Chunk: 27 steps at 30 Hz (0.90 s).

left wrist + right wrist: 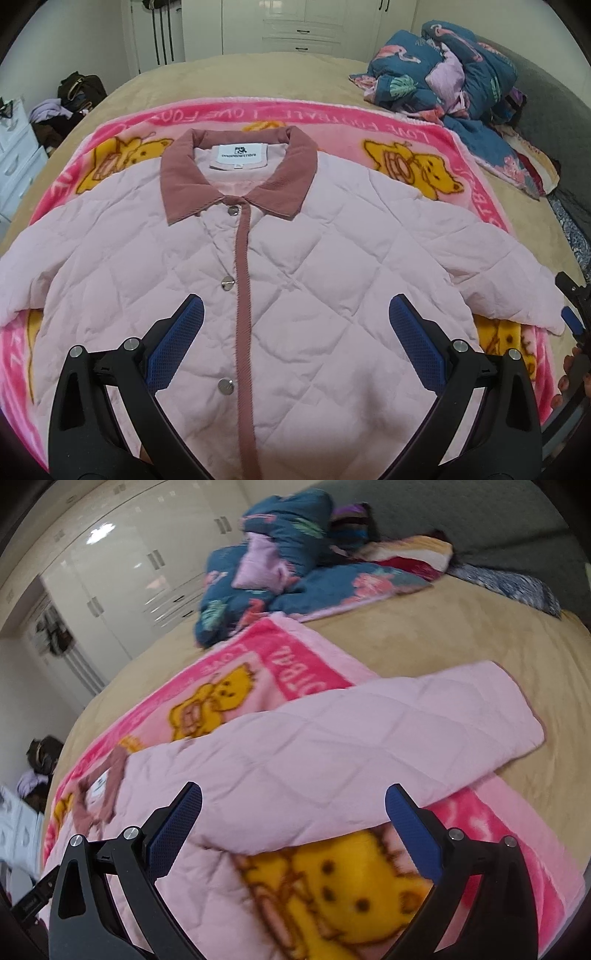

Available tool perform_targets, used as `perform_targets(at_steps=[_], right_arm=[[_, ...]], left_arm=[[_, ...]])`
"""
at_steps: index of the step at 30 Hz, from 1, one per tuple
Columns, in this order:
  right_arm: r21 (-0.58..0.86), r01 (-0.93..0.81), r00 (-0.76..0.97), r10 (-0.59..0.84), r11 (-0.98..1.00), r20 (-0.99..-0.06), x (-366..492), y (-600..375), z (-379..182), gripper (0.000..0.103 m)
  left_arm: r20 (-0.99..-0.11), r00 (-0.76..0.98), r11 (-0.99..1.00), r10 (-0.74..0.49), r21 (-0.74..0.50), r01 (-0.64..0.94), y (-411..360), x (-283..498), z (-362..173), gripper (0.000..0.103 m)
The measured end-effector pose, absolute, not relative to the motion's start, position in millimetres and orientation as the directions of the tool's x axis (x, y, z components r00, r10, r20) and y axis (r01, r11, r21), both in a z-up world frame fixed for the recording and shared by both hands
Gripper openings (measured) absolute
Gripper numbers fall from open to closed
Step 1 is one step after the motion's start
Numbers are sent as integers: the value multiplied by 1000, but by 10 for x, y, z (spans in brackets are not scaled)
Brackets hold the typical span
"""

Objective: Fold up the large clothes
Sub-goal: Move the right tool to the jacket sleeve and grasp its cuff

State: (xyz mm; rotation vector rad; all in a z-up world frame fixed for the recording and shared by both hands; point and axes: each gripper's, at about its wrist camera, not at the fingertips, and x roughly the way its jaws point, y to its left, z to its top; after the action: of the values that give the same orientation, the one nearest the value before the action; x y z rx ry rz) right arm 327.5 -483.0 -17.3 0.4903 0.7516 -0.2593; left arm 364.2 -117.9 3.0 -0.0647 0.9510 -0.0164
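Pink quilted jacket [258, 266], blanket [461, 155] reading "LOVE FOOTBALL"

Left gripper [295, 321] and right gripper [293, 806], jaws wide apart

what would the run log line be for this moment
stage: pre-fold | jacket: flat, buttoned, on pink blanket | left gripper: open, over front | right gripper: open, near sleeve

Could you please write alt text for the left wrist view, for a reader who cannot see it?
A pale pink quilted jacket with a dusty-rose collar lies face up, snapped shut, on a pink cartoon-bear blanket spread over a beige bed. The open left tongs hover above its lower front. A crumpled blue floral quilt sits far right.
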Motion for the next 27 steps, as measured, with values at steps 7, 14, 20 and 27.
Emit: perform_targets(at_steps=[7,14,20,27], right_arm=[[390,549,658,-95,739,-747,3225,-5331,-595,99],[429,626,627,-94,652,-773,3176,-5699,-883,99],[488,643,636,-57,590,-769,3215,-5906,-1085,99],[533,660,671,-97,529,-735,3378,-6187,-1154,99]], left_arm=[[-829,558,998,-40,-65,-25,-1248,3751,-158,94],[-842,539,998,-24,-48,-31,-1353,3864,-329,94],[-857,513,998,-41,-61,-22,-1386,3964,-429,94],[-871,492,1000,-25,-29,-1,-1325,4163,-458,94]])
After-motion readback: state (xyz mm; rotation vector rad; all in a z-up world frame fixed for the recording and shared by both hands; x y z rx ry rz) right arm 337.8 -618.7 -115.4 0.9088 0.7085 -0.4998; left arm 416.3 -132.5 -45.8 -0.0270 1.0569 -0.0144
